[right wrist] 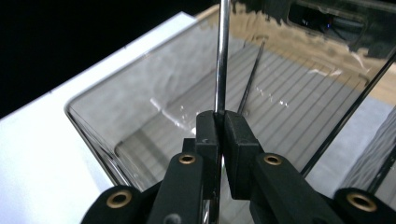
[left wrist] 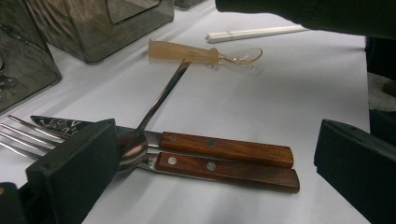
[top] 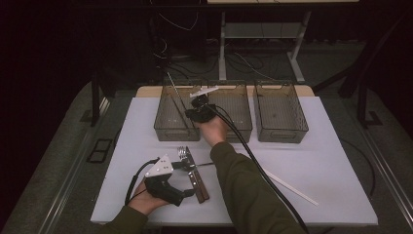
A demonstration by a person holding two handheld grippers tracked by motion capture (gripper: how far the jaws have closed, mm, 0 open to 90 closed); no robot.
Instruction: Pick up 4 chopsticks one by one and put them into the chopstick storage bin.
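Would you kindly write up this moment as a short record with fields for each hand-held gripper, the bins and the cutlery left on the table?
right hand-held gripper: shut on a thin metal rod, held over the left bin
left hand-held gripper: open, low over the table, jaws either side of the cutlery
bins: three clear bins in a row; middle bin, right bin
left bin contents: another thin rod on its floor
cutlery on white mat: knife, fork, metal spoon
elsewhere: amber plastic spoon, white chopsticks

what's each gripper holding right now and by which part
The right gripper is shut on a thin metal rod, pinched partway along its shaft, over the left bin. The left gripper stands open around the wooden-handled cutlery, holding nothing.
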